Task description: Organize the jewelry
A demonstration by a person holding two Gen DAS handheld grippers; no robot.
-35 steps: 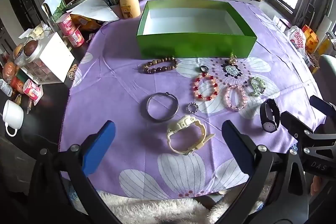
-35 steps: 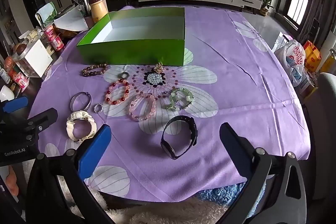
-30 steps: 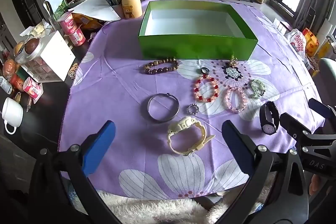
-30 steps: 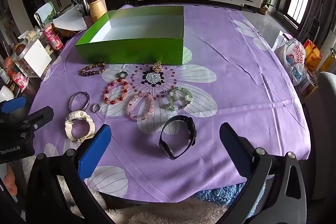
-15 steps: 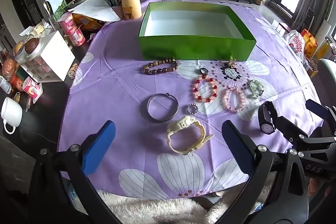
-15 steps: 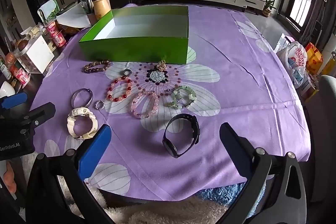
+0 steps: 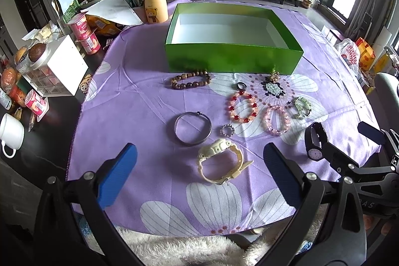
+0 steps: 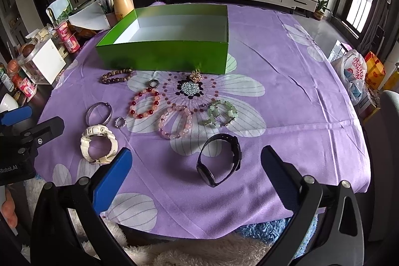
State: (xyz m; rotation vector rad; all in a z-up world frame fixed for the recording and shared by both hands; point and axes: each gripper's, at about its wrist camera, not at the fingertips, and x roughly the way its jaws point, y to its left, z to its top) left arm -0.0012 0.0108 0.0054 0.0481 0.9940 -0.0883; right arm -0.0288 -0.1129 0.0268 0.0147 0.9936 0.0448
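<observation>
Both hand-held grippers, left [image 7: 198,173] and right [image 8: 195,172], are spread wide and hold nothing. The jewelry lies on the purple cloth [image 8: 286,96] in front of the green box [image 8: 162,54]: bracelets [image 8: 144,102] nearest it, cream watch [image 7: 220,161] and black watch [image 8: 219,161] farther.

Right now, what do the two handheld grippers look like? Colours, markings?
Both match: black frames with triangular cut-outs, silver screws, and two fingers faced with flat blue ribbed pads. Left gripper carries white lettering ending "Robot.AI", seen from the right wrist view; right gripper shows pale "AS" letters. No cables or sleeves visible.
</observation>
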